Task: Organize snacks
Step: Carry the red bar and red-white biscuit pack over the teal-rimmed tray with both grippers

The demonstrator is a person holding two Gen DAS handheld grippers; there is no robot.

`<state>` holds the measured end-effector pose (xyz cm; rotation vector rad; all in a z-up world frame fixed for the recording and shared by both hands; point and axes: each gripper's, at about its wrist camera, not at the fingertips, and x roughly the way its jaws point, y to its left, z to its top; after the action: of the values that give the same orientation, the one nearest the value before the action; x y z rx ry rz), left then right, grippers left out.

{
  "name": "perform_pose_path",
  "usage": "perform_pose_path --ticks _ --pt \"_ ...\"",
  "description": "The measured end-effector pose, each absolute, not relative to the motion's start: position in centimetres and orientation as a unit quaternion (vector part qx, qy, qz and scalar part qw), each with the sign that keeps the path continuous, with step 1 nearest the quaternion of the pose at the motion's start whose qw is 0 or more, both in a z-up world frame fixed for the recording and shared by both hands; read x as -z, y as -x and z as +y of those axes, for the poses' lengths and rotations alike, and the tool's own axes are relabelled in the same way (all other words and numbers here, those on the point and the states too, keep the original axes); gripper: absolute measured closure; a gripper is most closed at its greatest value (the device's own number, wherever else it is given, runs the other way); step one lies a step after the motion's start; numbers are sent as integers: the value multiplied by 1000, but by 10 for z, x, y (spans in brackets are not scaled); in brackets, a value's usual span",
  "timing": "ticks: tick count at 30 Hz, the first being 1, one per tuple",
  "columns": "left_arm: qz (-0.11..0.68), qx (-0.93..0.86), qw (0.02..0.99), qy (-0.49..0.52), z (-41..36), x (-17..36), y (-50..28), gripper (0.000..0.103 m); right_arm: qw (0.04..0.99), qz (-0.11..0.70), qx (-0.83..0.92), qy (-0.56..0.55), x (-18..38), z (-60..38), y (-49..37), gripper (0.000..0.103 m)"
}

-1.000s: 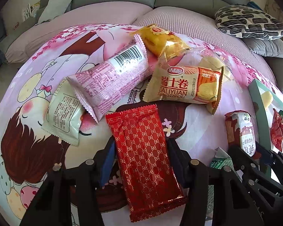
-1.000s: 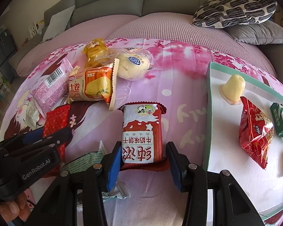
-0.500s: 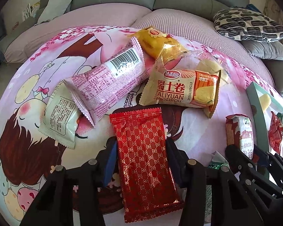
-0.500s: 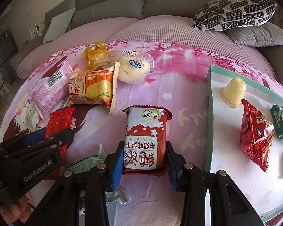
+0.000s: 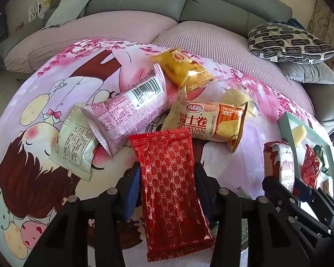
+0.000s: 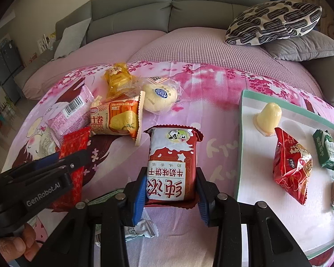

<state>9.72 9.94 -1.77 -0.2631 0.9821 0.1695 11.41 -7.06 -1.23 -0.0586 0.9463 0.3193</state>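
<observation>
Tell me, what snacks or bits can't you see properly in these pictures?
- Green and white packet, right wrist view: the right gripper and the milk biscuit pack that it grips cover most of it.
- Tray, left wrist view: squeezed at the picture edge, its snacks too small to name.
- Red patterned packet, right wrist view: the left gripper hides its lower part.
- Pale green packet, left wrist view: partly under the pink packet.

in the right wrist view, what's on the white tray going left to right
Yellow jelly cup → red crinkled snack bag → green wrapped snack. At the far right edge of the tray a further wrapper is cut off by the frame, so it is left out.
</observation>
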Motion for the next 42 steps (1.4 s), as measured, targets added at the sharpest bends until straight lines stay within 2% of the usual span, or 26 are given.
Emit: perform_pose_path --ticks 9,18,42 --pt "423 -76 895 120 95 -20 -87 55 889 432 -154 13 -9 -77 -106 61" --pt "411 -45 905 101 67 -37 -89 55 895 428 -125 -6 -18 -102 -105 61" --pt "419 76 904 25 -64 -41 -104 55 902 415 73 -92 -33 -271 -103 61"
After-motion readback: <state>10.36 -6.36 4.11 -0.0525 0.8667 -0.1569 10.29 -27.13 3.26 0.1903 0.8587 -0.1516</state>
